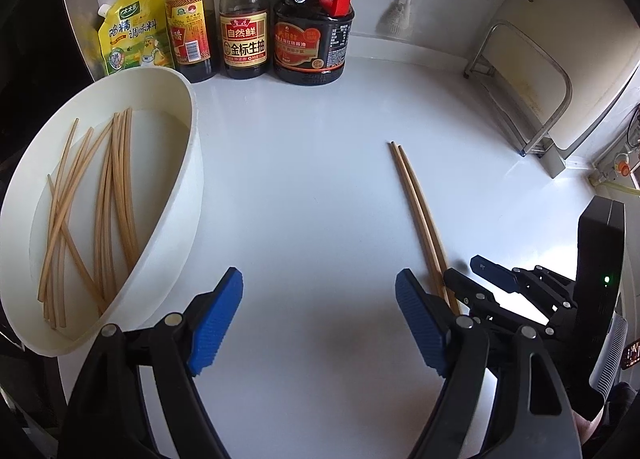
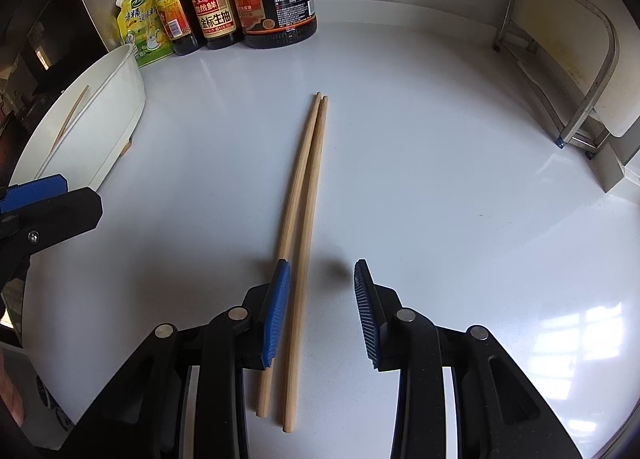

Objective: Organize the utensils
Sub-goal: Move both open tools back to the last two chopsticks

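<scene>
Two wooden chopsticks (image 2: 306, 187) lie side by side on the white counter, pointing away from me. My right gripper (image 2: 322, 271) hovers open over their near half. One stick runs between the jaws, the other passes under the left finger (image 2: 276, 307), and no pad presses on either. In the left wrist view the same pair (image 1: 416, 203) lies to the right, with the right gripper (image 1: 472, 273) at its near end. My left gripper (image 1: 320, 283) stands wide open with nothing in it. To its left, a white oval tub (image 1: 188, 199) holds several chopsticks (image 1: 112, 195).
Sauce bottles (image 1: 244, 31), a dark jar with a red handle (image 1: 312, 39) and a yellow seasoning pouch (image 1: 132, 39) line the back wall. A metal rack with a cutting board (image 1: 532, 99) stands at the right. A brush (image 1: 400, 19) hangs on the back wall.
</scene>
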Tool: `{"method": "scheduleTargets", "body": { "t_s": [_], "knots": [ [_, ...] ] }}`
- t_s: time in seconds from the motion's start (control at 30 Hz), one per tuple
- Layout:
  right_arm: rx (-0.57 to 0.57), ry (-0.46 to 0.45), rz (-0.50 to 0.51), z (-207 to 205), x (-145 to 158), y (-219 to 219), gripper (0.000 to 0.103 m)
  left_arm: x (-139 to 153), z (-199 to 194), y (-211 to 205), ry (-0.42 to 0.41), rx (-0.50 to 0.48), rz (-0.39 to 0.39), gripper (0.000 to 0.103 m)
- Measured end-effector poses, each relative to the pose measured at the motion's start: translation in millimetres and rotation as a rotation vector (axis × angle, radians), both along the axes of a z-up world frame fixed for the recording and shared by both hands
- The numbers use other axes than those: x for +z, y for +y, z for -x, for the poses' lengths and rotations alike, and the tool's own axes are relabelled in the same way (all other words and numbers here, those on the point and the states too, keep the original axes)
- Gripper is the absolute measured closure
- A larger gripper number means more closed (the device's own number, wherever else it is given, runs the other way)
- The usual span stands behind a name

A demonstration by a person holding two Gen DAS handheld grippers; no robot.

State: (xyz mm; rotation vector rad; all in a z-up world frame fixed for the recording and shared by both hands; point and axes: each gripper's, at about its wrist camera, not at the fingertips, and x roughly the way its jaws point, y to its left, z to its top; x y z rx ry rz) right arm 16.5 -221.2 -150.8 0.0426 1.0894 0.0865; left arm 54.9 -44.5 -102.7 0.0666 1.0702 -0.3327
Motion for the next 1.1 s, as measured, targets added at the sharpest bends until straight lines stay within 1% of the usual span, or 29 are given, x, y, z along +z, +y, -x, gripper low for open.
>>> {"method": "scheduleTargets", "body": {
  "t_s": [0.27, 0.63, 0.8, 0.93, 1.1],
  "knots": [
    [0.022, -0.031, 0.027, -2, -2, -3, 0.071, -12, -1, -13, 0.021, 0.002, 0.003, 0.026],
    [0.027, -0.055, 0.037, -4, -4, -27, 0.071, -28, -5, -42, 0.035, -0.007, 0.02, 0.024],
    [0.047, -0.06, 0.036, -4, -5, -41, 0.071, -37, -5, -57, 0.045, -0.01, 0.026, 0.025],
    [0.052, -0.059, 0.041, -4, -5, -51, 0.071, -45, -5, -67, 0.054, -0.012, 0.017, 0.024],
    [0.074, -0.059, 0.024, -4, -5, -58, 0.071, -50, -2, -77, 0.043, -0.011, -0.003, 0.024]
  ]
}}
